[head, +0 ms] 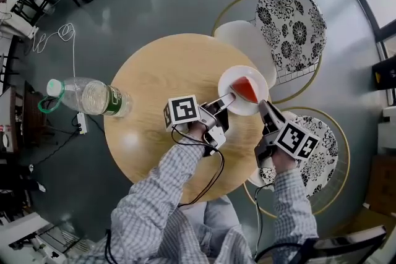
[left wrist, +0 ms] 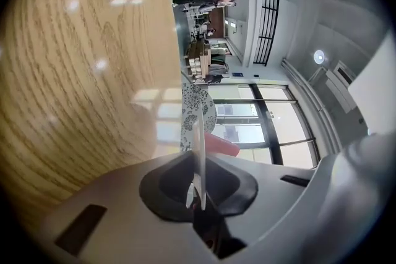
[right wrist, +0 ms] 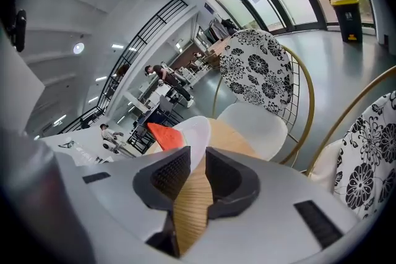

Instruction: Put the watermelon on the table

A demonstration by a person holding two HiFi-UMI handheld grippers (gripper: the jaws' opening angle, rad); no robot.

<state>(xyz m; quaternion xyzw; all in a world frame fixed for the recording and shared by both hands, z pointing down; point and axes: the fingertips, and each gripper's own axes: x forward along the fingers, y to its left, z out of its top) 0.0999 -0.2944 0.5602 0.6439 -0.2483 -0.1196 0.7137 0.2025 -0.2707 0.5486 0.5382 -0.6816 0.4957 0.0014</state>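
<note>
A red wedge of watermelon point(head: 245, 91) lies on a white plate point(head: 252, 75) over the right side of the round wooden table point(head: 161, 77). My left gripper point(head: 228, 99) is shut on the plate's left rim. In the left gripper view the thin rim point(left wrist: 200, 139) stands edge-on between the pads point(left wrist: 213, 191), with the watermelon point(left wrist: 223, 145) behind it. My right gripper point(head: 265, 107) grips the plate's near right rim. The right gripper view shows the rim point(right wrist: 197, 133) pinched at the pads point(right wrist: 170, 173), the watermelon point(right wrist: 166, 136) beyond and the table point(right wrist: 226, 139) below.
A clear plastic bottle point(head: 86, 96) with a green cap lies at the table's left edge. Two chairs with black-and-white flowered cushions point(head: 291, 21) point(head: 325, 148) and a white seat point(head: 253, 40) stand close on the right. A white cable and power strip point(head: 80, 122) lie on the floor at left.
</note>
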